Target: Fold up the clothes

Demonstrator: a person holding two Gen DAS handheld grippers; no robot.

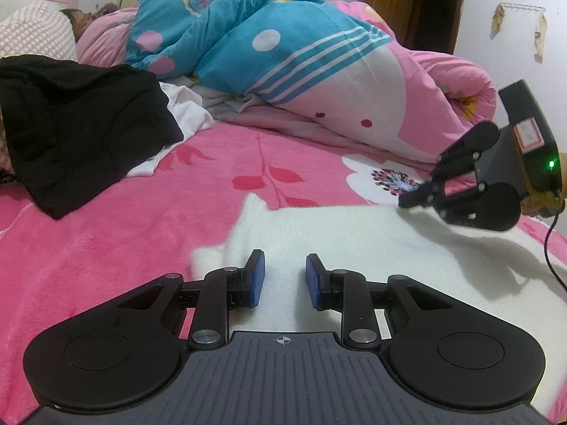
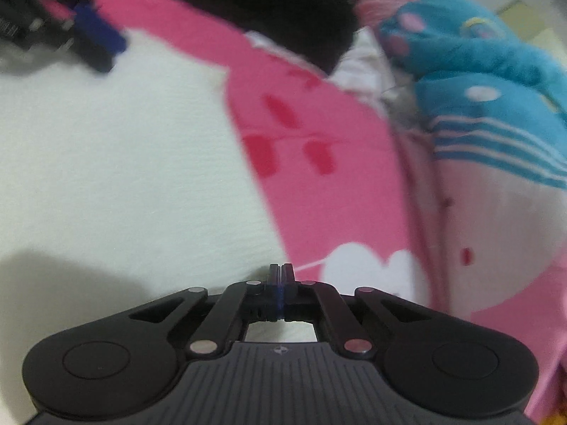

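The white garment [image 1: 354, 248] lies flat on the pink blanket [image 1: 106, 248], spread out in front of both claws. This is most likely the piece now being folded.

The left claw [image 1: 285, 279] hangs low over the near part of the garment. Its blue pads [image 1: 258, 278] stand partly apart with only bare cloth seen between them, so it holds nothing. It probably waits there to take or pin the near edge.

The right claw [image 2: 281, 285] is fully closed, its two fingers meeting. In the left view it sits at 3 o'clock, tips down at the far right edge of the garment. In its own view the tips are at the line where white cloth meets pink blanket. Whether a thin layer of cloth is pinched between the tips cannot be told, as the picture is blurred there. A closed claw at the edge suggests an attempt to catch the hem for lifting it over.

At 10 o'clock in the left view a black garment [image 1: 78, 124] lies in a heap with some white cloth [image 1: 184, 113] under it, apparently waiting. Behind, at 12 o'clock, a blue and pink quilt [image 1: 265, 53] is bunched up, well apart from the work.
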